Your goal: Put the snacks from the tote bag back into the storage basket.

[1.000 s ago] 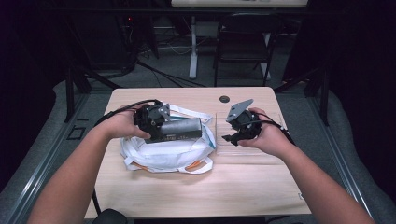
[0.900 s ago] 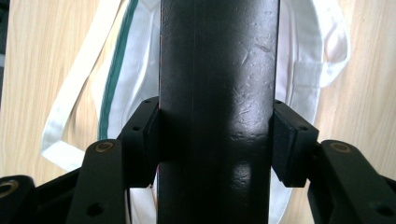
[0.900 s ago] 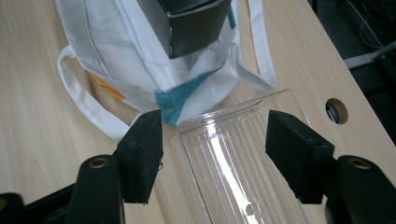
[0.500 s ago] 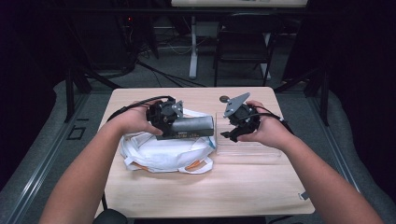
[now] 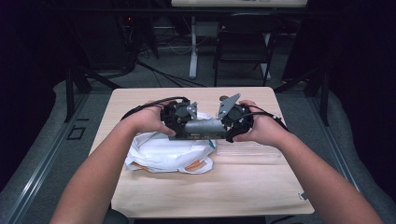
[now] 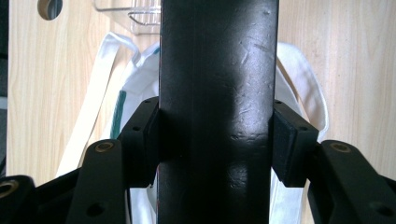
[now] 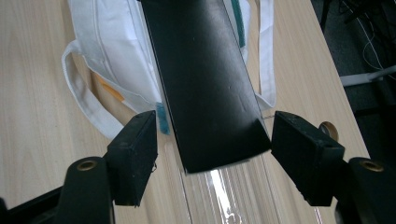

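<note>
A long dark box hangs level above a white cloth bag on the wooden table. My left gripper is shut on it; in the left gripper view both pads press the box from either side. My right gripper faces it from the right. Its jaws have just been opening and now stand open around the box's free end, with a gap on each side of the right gripper.
A clear plastic tray lies on the table to the right of the bag, under the right gripper. A round hole sits near the table's far edge. A chair stands beyond the table.
My left gripper carried the dark box to the right, so its free end now lies between the right jaws. The right gripper shifted slightly left and its jaws widened.
</note>
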`<control>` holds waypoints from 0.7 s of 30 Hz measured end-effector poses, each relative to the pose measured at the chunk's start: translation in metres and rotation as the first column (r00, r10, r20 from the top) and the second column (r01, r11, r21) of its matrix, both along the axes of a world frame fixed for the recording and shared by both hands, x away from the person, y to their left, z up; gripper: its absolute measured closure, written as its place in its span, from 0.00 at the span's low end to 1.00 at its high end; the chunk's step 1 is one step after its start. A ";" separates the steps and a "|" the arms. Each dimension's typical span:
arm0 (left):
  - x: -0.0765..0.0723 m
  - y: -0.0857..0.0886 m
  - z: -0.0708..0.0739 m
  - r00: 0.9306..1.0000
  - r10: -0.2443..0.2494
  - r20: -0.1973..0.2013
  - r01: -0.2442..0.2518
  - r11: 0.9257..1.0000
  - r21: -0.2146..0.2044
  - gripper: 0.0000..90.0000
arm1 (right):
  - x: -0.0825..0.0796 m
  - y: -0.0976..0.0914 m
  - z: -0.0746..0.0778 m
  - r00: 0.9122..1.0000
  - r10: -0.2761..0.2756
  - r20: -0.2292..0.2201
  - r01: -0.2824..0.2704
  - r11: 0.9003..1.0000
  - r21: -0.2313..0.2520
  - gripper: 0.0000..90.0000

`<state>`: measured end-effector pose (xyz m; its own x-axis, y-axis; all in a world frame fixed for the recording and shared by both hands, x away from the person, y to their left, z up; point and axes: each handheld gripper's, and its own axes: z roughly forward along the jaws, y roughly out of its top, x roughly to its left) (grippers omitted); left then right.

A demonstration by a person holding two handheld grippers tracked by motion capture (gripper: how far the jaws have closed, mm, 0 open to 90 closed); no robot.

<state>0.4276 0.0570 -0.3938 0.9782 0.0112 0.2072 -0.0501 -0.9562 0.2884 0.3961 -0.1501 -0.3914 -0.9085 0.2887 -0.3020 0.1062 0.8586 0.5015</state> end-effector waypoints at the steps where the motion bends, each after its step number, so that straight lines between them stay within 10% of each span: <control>1: 0.000 -0.001 0.000 1.000 0.000 0.001 0.000 1.000 0.000 0.48 | 0.001 0.000 0.000 1.000 0.004 0.002 -0.004 1.000 -0.013 0.35; 21: -0.008 -0.022 0.006 0.998 -0.057 0.025 0.058 0.998 -0.019 0.48 | 0.009 0.010 -0.012 0.998 0.023 -0.065 -0.026 0.998 -0.060 0.35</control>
<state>0.4198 0.0351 -0.3879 0.9720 -0.0406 0.2313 -0.1122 -0.9456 0.3054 0.4051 -0.1402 -0.4035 -0.9333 0.2491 -0.2587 0.1152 0.8900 0.4412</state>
